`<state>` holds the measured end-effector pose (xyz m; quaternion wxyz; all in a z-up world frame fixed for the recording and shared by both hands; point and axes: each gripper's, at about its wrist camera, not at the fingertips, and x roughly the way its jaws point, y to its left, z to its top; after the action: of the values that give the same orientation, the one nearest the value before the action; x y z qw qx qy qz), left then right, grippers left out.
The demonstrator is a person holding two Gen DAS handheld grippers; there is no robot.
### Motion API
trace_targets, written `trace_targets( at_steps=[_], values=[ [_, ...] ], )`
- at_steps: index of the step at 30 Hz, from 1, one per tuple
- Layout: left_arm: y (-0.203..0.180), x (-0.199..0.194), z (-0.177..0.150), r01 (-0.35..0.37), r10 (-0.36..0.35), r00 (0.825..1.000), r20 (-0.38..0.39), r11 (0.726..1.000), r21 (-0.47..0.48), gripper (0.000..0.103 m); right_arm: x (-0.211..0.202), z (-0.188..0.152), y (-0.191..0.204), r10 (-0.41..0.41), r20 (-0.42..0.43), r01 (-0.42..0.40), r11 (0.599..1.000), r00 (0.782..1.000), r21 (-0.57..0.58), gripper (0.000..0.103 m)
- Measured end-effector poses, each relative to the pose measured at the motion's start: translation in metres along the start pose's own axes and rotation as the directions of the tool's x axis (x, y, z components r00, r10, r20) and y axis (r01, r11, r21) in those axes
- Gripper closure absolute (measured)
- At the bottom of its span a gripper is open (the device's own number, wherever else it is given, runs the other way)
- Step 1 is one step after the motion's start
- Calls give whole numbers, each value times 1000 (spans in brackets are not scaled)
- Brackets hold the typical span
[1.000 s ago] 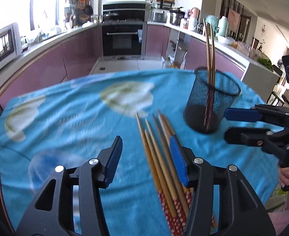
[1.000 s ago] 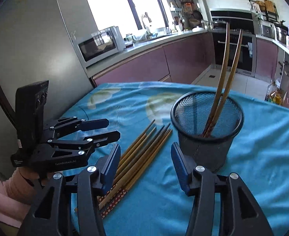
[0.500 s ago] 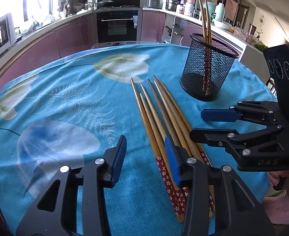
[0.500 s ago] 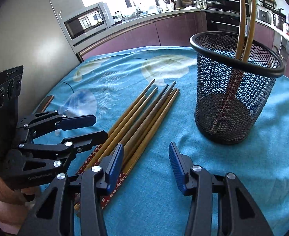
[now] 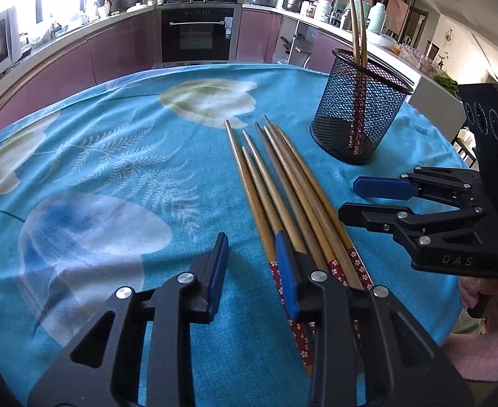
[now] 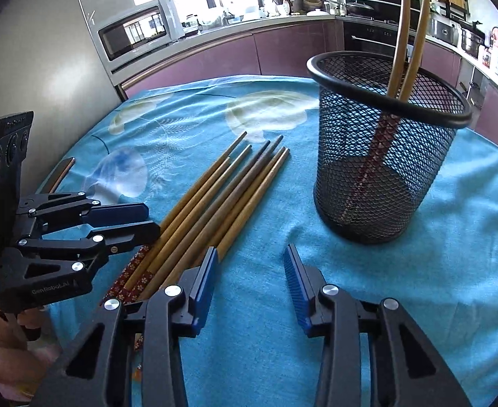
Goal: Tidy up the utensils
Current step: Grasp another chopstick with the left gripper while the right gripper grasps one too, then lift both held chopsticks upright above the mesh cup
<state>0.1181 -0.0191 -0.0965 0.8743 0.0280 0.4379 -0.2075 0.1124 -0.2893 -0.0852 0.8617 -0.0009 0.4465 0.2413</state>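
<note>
Loose chopsticks [image 5: 282, 196]: laid bundled left of the mesh holder [image 5: 359, 115].
Left gripper [image 5: 252, 264]: spread, empty, over the chopsticks' patterned ends.
Right gripper [image 6: 250, 271]: spread, empty, bare cloth [image 6: 265, 224] seen between fingers.

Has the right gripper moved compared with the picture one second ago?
Yes. The right gripper came toward the chopsticks on the table, away from the mesh cup.

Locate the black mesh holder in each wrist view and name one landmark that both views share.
Left wrist: mesh holder upper right, beyond the loose chopsticks.
Right wrist: mesh holder right of centre, large.
Shared landmark: the two chopsticks standing inside it.
</note>
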Motion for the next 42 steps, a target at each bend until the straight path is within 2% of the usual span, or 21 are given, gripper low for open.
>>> trace_targets(
  at_steps=[6, 13, 17, 23, 25, 26, 28, 29, 30, 37, 42],
  values=[
    [-3, 4, 3, -14, 14, 1000, -4, 1000, 23, 72, 3, 3, 4, 31, -1, -31, 1000, 1000, 7, 65],
    [1, 7, 6, -26, 27, 1000, -14, 1000, 13, 81, 6, 4, 9, -5, -12, 4, 1000, 1000, -19, 67],
    [2, 6, 6, -29, 29, 999, -15, 1000, 13, 81, 6, 3, 10, -45, -25, 44, 998, 999, -42, 71],
    [-2, 15, 14, -38, 39, 999, -17, 999, 30, 80, 15, 12, 14, -77, -25, 75, 995, 997, -60, 71],
    [-2, 19, 18, -43, 43, 999, -19, 999, 26, 81, 17, 14, 12, -76, -17, 75, 996, 997, -43, 74],
    [-3, 20, 19, -44, 45, 999, -19, 999, 25, 87, 17, 15, 10, -78, -13, 77, 996, 997, -34, 79],
    [-4, 22, 21, -43, 43, 999, -20, 999, 16, 94, 15, 14, 3, -54, -9, 54, 998, 998, 6, 85],
    [-3, 23, 21, -42, 42, 999, -18, 999, 6, 94, 15, 15, -1, -40, -9, 40, 999, 999, 27, 91],
    [-3, 22, 21, -40, 39, 999, -16, 999, -4, 95, 14, 14, -4, -25, -9, 25, 999, 1000, 47, 92],
    [4, 12, 16, -28, 29, 1000, 8, 997, -72, 95, 4, 8, -18, 31, 26, -34, 991, 999, 128, 97],
    [2, -1, 11, 22, -21, 999, 25, 998, -61, 95, -7, 6, -12, 80, 58, -85, 992, 995, 90, 97]
  ],
)
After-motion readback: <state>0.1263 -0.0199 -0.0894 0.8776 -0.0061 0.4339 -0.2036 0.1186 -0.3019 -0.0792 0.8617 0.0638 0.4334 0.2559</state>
